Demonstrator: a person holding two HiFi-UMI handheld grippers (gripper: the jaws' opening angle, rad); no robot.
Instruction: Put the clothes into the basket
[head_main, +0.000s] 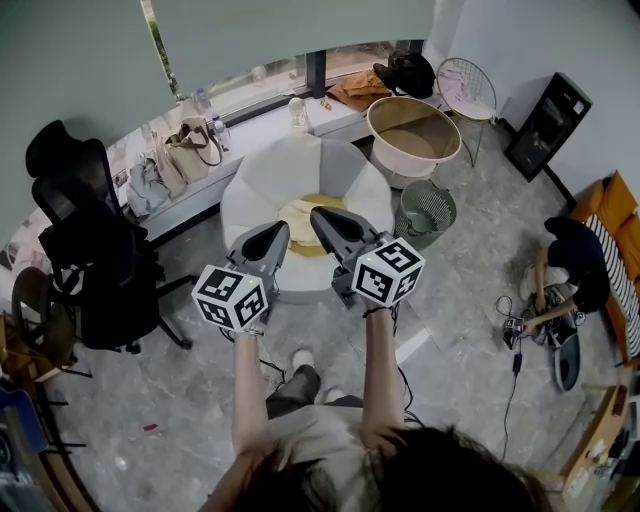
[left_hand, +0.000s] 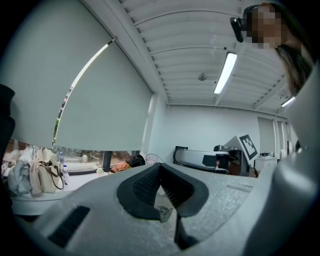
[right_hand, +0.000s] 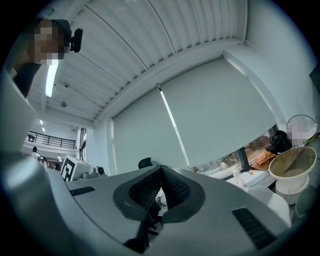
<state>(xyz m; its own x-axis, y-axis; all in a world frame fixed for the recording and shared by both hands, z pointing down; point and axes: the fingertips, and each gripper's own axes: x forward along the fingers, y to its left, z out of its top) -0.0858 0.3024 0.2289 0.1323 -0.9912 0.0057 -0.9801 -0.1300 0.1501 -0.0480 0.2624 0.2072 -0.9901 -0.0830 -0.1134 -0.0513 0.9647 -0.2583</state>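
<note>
Cream clothes (head_main: 300, 224) lie on white armchair (head_main: 252, 182) seat; left gripper (head_main: 274, 238) and right gripper (head_main: 324, 222), both closed and empty, hover over armchair's front edge; green basket (head_main: 428, 213) just right of armchair, bare floor (head_main: 200, 400) in front

Head view looks steeply down; gripper views face level, sharing the windowsill (head_main: 252, 128).

A black office chair (head_main: 85, 250) stands left of a white armchair (head_main: 300, 160); perhaps two handbags (head_main: 195, 145) sit behind.
</note>
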